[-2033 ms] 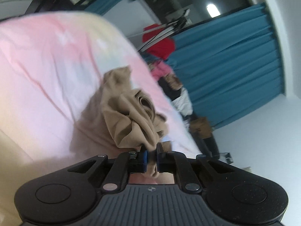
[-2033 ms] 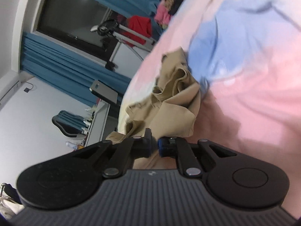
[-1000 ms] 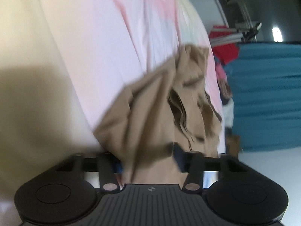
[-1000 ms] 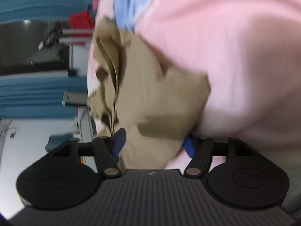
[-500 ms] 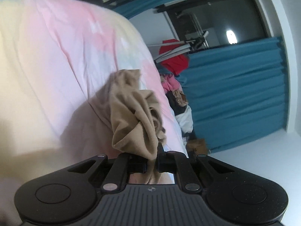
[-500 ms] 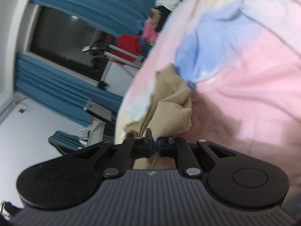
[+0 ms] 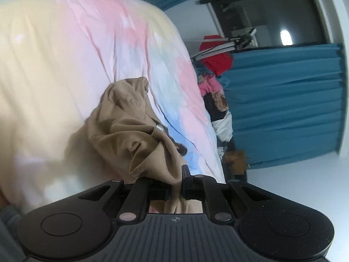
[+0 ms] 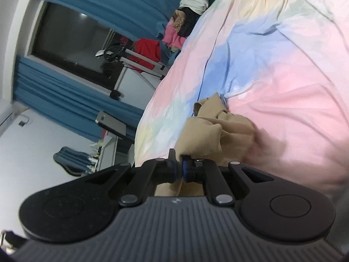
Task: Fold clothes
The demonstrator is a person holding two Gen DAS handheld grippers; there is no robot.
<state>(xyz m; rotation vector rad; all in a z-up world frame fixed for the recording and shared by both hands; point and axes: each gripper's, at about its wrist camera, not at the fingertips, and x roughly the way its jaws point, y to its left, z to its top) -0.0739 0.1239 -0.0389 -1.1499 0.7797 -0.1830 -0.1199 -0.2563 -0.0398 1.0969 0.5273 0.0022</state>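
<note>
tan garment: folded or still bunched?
Bunched, not folded. The tan garment hangs in crumpled lumps from both hand-held grippers, left and right, its far end on the pastel bedspread.

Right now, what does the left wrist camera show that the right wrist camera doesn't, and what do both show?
Only the left wrist view shows the left claw, shut on the tan garment, and a brown box on the floor by the blue curtain.

Only the right wrist view shows the right claw, shut on the same garment, plus a grey laptop-like slab and a dark chair.

Both show the tan garment, the pastel bedspread, the red cloth on a rack, and the clothes pile.
</note>
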